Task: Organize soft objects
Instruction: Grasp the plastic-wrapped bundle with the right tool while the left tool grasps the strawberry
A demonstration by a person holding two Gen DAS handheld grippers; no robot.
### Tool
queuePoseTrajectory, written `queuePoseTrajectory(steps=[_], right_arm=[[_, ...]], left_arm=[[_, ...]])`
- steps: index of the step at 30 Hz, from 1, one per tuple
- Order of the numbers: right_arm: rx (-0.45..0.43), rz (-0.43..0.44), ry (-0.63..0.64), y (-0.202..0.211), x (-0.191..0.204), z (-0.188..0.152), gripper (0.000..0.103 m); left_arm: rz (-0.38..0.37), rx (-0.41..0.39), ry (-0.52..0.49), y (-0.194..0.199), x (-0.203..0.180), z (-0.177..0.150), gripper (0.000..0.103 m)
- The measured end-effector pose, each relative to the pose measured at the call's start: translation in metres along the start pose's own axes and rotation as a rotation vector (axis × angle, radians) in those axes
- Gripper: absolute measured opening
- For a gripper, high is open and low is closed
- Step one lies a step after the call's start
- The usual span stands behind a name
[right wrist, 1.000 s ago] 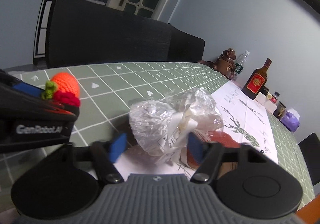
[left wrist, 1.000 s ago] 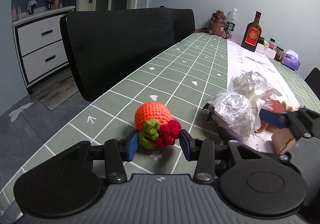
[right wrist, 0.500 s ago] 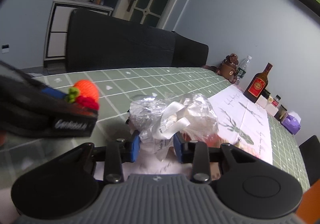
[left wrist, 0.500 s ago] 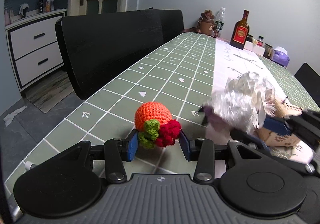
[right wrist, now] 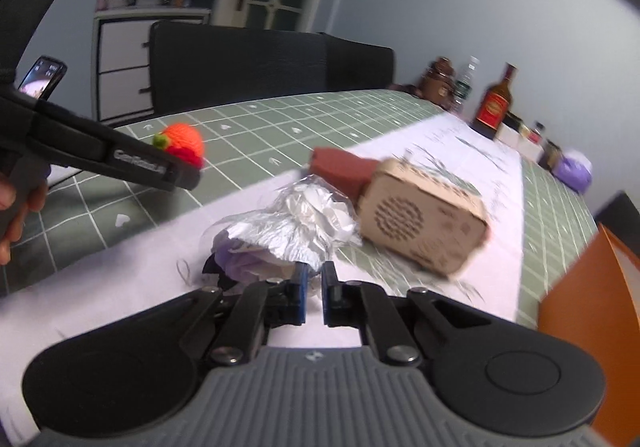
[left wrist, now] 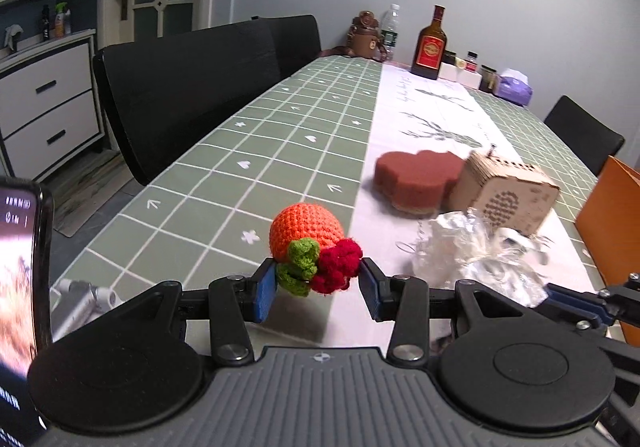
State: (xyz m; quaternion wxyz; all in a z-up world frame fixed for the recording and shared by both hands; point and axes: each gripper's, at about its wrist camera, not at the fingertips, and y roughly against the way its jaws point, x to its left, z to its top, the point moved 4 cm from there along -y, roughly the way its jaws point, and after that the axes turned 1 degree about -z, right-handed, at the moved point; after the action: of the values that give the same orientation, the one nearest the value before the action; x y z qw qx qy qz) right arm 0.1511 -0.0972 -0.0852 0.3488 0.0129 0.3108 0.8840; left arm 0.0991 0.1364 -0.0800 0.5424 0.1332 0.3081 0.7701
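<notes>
Text I can read: "GenRobot.AI", blurred, white on the black left gripper point(right wrist: 182, 163) arm, near left | phone point(left wrist: 20, 287) screen, near left: white characters, too small for me to read | bottle point(left wrist: 431, 45) label, far: unreadable | tablecloth point(left wrist: 224, 183): arrow, heart, star, clover signs

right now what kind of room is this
Probably a home dining room: a long table under a green checked cloth, black chairs along it, and a white drawer cabinet by the door.
</notes>
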Motion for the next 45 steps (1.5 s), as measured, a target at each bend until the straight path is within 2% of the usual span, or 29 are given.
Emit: queuePoseTrajectory(steps=[6,7,8,10,12,15,20,23,27,31,33,34,41,45], right_arm=[[0.037,-0.062,-0.091,0.016,-0.014,-0.018,0.011],[0.034,-0.064,-0.101,0.019,-0.015,-0.019,0.021],[0.029,-0.070,-0.107,0.023,-0.015,-0.020,0.037],[0.008,-0.086,-0.116,0.031,-0.015,-0.019,0.053],[-0.009,-0.082,-0.135,0.037,-0.016,-0.017,0.056],[-0.030,-0.072,-0.171,0.036,-0.016,-0.009,0.068],[-0.006,-0.070,-0.268,0.014,-0.013,0.004,0.085],[0.024,-0.053,-0.327,-0.002,-0.010,0.008,0.086],[0.061,-0.089,-0.315,-0.019,-0.004,0.007,0.085],[0.089,-0.077,-0.328,-0.026,-0.006,0.001,0.085],[0.090,-0.075,-0.317,-0.027,-0.005,0.000,0.077],[0.091,-0.080,-0.306,-0.026,-0.004,0.000,0.066],[0.083,-0.065,-0.272,-0.021,-0.003,-0.001,0.053],[0.058,-0.052,-0.262,-0.009,-0.004,0.000,0.051]], left_arm=[[-0.063,0.015,-0.028,0.006,-0.015,-0.008,0.050],[-0.068,0.017,-0.034,0.006,-0.017,-0.009,0.050],[-0.073,0.019,-0.039,0.006,-0.018,-0.011,0.050],[-0.079,0.027,-0.042,0.005,-0.019,-0.013,0.050],[-0.084,0.031,-0.041,0.004,-0.019,-0.014,0.050],[-0.085,0.030,-0.032,0.002,-0.016,-0.014,0.050],[-0.073,0.025,-0.013,-0.001,-0.009,-0.010,0.050],[-0.070,0.027,-0.011,-0.004,-0.007,-0.007,0.050],[-0.066,0.037,-0.016,-0.009,-0.007,-0.007,0.050],[-0.072,0.045,-0.011,-0.013,-0.005,-0.007,0.050],[-0.071,0.046,-0.018,-0.014,-0.006,-0.006,0.050],[-0.072,0.048,-0.020,-0.015,-0.007,-0.006,0.050],[-0.073,0.048,-0.035,-0.011,-0.013,-0.006,0.050],[-0.067,0.048,-0.065,-0.004,-0.020,-0.006,0.050]])
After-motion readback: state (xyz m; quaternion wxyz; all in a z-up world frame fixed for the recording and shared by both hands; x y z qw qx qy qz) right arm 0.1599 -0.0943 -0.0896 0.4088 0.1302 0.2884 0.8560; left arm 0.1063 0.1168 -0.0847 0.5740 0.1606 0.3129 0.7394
